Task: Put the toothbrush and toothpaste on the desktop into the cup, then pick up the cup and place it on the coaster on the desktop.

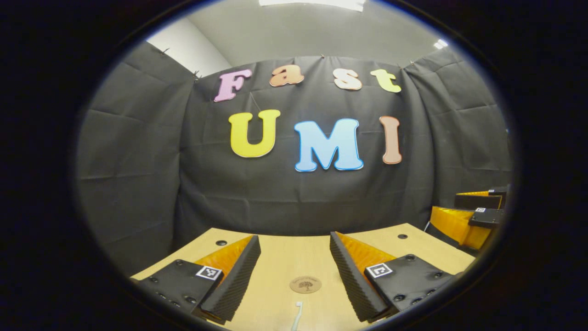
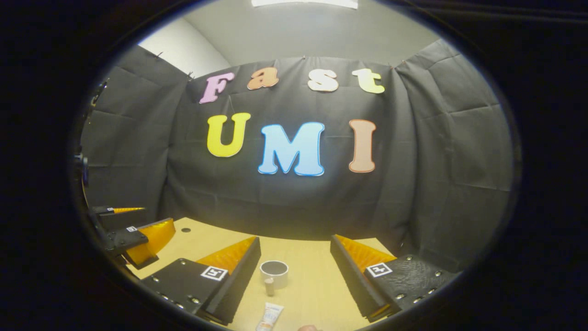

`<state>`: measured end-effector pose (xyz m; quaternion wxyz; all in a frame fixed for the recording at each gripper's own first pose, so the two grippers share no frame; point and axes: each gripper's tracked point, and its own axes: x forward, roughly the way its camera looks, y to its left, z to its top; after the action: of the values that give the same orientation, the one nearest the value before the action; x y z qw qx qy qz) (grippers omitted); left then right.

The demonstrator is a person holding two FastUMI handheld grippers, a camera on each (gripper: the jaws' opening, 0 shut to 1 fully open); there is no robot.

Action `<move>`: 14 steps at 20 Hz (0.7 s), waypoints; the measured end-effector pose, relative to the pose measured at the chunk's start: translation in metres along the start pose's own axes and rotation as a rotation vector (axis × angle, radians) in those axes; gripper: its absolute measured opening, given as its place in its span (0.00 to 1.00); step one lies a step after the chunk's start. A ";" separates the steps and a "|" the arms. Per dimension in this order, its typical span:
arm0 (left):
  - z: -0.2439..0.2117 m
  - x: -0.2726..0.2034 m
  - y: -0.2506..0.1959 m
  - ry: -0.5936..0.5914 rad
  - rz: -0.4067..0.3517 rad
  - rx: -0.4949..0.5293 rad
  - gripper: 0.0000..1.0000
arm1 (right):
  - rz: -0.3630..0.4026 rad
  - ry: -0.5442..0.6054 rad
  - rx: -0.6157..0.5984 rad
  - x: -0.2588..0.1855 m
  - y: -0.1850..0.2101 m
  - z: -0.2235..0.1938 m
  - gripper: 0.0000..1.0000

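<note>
Toothbrush, toothpaste, cup and coaster lay separately on the desk while both grippers hovered with fingers apart.

Left gripper view: the left gripper stood spread wide and empty above the wooden desk; the round coaster lay between its fingers, the toothbrush just nearer the camera; the other gripper appeared at far right.
Right gripper view: the right gripper was likewise spread and empty; the cup stood upright between its fingers, with the toothpaste lying close in front.
</note>
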<state>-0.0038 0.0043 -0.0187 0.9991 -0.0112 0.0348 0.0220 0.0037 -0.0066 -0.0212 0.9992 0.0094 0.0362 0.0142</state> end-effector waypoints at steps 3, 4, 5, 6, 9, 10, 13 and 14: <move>-0.020 0.003 -0.003 0.047 -0.020 -0.003 0.98 | 0.029 0.096 0.023 -0.001 0.008 -0.025 0.94; -0.029 0.004 -0.003 0.076 -0.030 -0.004 0.98 | 0.034 0.128 0.032 -0.002 0.010 -0.034 0.94; -0.040 0.004 -0.007 0.110 -0.039 -0.006 0.98 | 0.037 0.156 0.047 -0.002 0.011 -0.040 0.94; -0.051 0.004 -0.007 0.147 -0.044 -0.008 0.98 | 0.039 0.183 0.066 -0.001 0.011 -0.048 0.94; -0.083 0.007 -0.008 0.264 -0.055 -0.029 0.98 | 0.033 0.290 0.116 0.003 0.015 -0.077 0.94; -0.095 0.009 -0.007 0.312 -0.060 -0.031 0.98 | 0.029 0.334 0.118 0.004 0.016 -0.090 0.94; -0.128 0.010 -0.008 0.424 -0.068 -0.020 0.98 | 0.013 0.439 0.094 0.008 0.017 -0.123 0.94; -0.137 0.011 -0.007 0.459 -0.070 -0.019 0.98 | 0.009 0.472 0.087 0.009 0.016 -0.136 0.94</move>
<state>-0.0021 -0.0055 -0.1558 0.9650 -0.0265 0.2604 -0.0154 0.0024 0.0118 -0.1568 0.9617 0.0491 0.2691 0.0189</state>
